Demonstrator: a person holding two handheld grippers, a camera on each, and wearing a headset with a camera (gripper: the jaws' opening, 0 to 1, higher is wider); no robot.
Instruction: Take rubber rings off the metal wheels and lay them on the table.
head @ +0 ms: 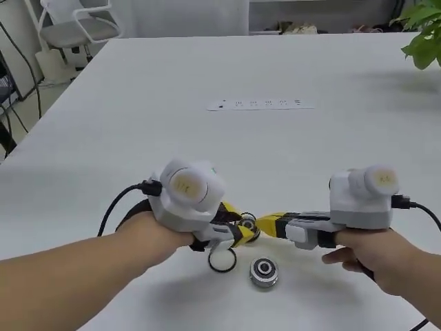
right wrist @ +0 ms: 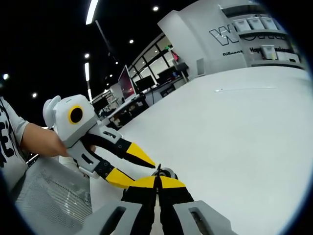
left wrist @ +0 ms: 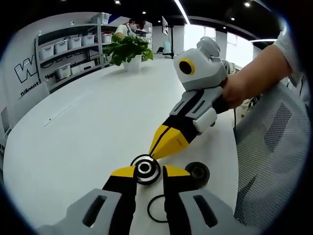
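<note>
Yellow jaw tips met low over the white table [head: 207, 152], near six o'clock in the head view. The left gripper [left wrist: 145, 172] came in from nine o'clock with its two jaws clamped on either side of a small metal wheel [left wrist: 145, 167], most likely so the wheel could not roll or spin while its rim was worked; whether the wheel rested on the table or hung just above it could not be told.

The right gripper [right wrist: 157, 180] came in from three o'clock, its jaws pressed together to a fine point touching the wheel's rim, at about one o'clock of the wheel in the left gripper view. Whether rubber sat between them could not be told; tips shut that tightly suited nipping a thin band and peeling it outward against the other gripper's hold.

A loose black ring [head: 222, 271] lay flat on the table at seven o'clock from the held wheel, just beside it, so one removal looked finished. A second wheel [head: 264, 272] lay on its side at five o'clock, near the ring but apart from it; whether it carried its rubber was unclear.
</note>
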